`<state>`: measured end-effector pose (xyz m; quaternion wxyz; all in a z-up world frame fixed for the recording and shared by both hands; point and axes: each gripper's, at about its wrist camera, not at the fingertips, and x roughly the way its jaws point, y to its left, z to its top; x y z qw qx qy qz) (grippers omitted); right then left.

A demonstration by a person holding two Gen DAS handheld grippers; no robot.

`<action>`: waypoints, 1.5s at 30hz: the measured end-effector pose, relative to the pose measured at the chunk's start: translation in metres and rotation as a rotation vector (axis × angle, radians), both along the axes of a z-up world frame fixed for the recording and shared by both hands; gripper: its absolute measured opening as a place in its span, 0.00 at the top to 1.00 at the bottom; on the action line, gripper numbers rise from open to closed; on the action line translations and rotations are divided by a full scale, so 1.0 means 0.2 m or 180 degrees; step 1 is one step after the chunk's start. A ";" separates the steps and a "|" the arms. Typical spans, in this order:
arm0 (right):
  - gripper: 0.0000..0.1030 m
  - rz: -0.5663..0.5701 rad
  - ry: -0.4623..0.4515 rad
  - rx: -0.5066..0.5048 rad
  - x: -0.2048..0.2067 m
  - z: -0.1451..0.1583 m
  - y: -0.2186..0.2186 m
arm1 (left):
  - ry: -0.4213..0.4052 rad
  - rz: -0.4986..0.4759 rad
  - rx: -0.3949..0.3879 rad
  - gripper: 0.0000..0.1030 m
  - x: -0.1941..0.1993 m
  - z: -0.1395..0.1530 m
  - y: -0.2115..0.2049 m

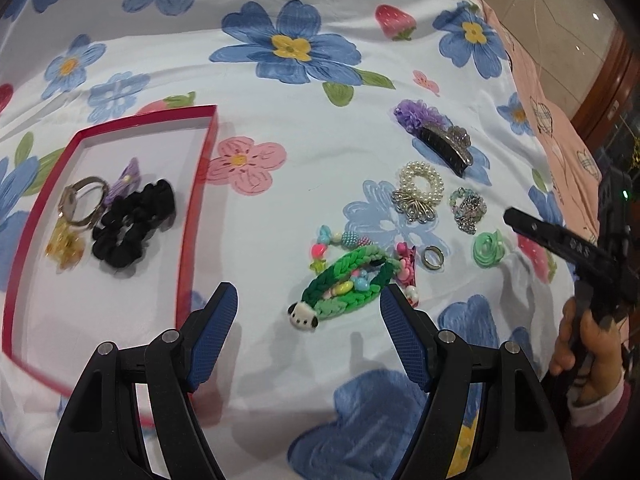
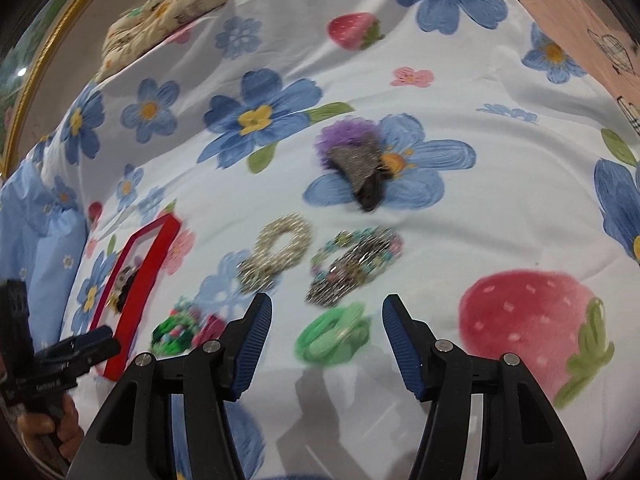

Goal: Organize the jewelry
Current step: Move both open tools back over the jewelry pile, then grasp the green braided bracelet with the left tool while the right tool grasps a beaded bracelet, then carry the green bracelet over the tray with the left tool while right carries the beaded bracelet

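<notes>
My left gripper point(image 1: 308, 300) is open above the bedspread, nothing between its fingers. A green braided hair band with a puppy charm point(image 1: 344, 284) lies just ahead of it, toward the right finger. The red box point(image 1: 196, 200) at the left holds a black scrunchie point(image 1: 132, 224), a watch point(image 1: 82, 204) and a purple clip point(image 1: 126, 182). My right gripper point(image 2: 326, 308) is open too. A mint green hair tie point(image 2: 334, 334) lies on the cloth between its fingertips, with no pad pressing on it. Ahead are a beaded bracelet point(image 2: 352, 266), a pearl scrunchie point(image 2: 280, 248) and a purple claw clip point(image 2: 352, 160).
A silver ring point(image 1: 433, 258), a pink clip point(image 1: 408, 276) and a bead string point(image 1: 340, 240) lie near the green band. A floral bedspread point(image 1: 320, 140) covers everything. A pink sheet point(image 1: 560, 120) lies at the right, a small pillow point(image 2: 168, 4) at the far left.
</notes>
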<state>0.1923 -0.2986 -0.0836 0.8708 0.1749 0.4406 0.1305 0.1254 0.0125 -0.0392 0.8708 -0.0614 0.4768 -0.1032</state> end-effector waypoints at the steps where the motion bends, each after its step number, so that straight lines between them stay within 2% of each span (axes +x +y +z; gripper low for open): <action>1: 0.50 -0.0017 0.0036 0.0010 0.03 -0.02 -0.01 | 0.0014 -0.0025 0.0006 0.32 0.01 -0.01 -0.01; 2: 0.56 -0.0041 0.0074 0.0034 0.05 -0.04 -0.02 | 0.0038 -0.0060 0.0010 0.33 0.03 -0.03 -0.02; 4: 0.62 -0.0063 0.0164 0.0055 0.10 -0.08 -0.02 | 0.0090 -0.0107 0.0019 0.37 0.06 -0.05 -0.04; 9: 0.66 -0.0158 0.0336 0.0240 0.17 -0.18 -0.03 | 0.0199 -0.0193 0.0039 0.40 0.12 -0.13 -0.08; 11: 0.75 -0.0230 0.0334 0.0302 0.19 -0.19 -0.04 | 0.0238 -0.0229 0.0004 0.45 0.14 -0.15 -0.09; 13: 0.80 -0.0261 0.0308 0.0335 0.20 -0.19 -0.06 | 0.0283 -0.0274 -0.0047 0.57 0.16 -0.18 -0.10; 14: 0.93 -0.0262 0.0294 0.0313 0.20 -0.18 -0.06 | 0.0294 -0.0301 -0.0075 0.61 0.16 -0.18 -0.11; 15: 0.93 -0.0262 0.0280 0.0296 0.20 -0.18 -0.06 | 0.0293 -0.0320 -0.0092 0.68 0.16 -0.19 -0.12; 17: 0.93 -0.0233 0.0223 0.0278 0.19 -0.16 -0.06 | 0.0256 -0.0343 -0.0039 0.73 0.16 -0.18 -0.13; 18: 0.93 -0.0219 0.0195 0.0257 0.19 -0.15 -0.05 | 0.0246 -0.0358 -0.0041 0.78 0.15 -0.18 -0.13; 19: 0.93 -0.0210 0.0146 0.0231 0.18 -0.13 -0.05 | 0.0247 -0.0370 -0.0066 0.88 0.15 -0.18 -0.13; 20: 0.93 -0.0195 0.0101 0.0217 0.17 -0.11 -0.04 | 0.0258 -0.0392 -0.0121 0.91 0.15 -0.17 -0.13; 32: 0.93 0.0127 -0.0332 0.0285 0.07 0.16 0.09 | 0.0015 -0.0212 -0.0273 0.91 0.02 -0.02 0.01; 37: 0.93 0.0306 -0.0391 0.0324 0.02 0.23 0.19 | -0.0069 -0.0060 -0.0335 0.91 -0.04 0.04 0.11; 45: 0.93 0.0607 -0.0377 0.0389 -0.03 0.25 0.39 | -0.0130 0.0315 -0.0427 0.91 -0.13 0.06 0.33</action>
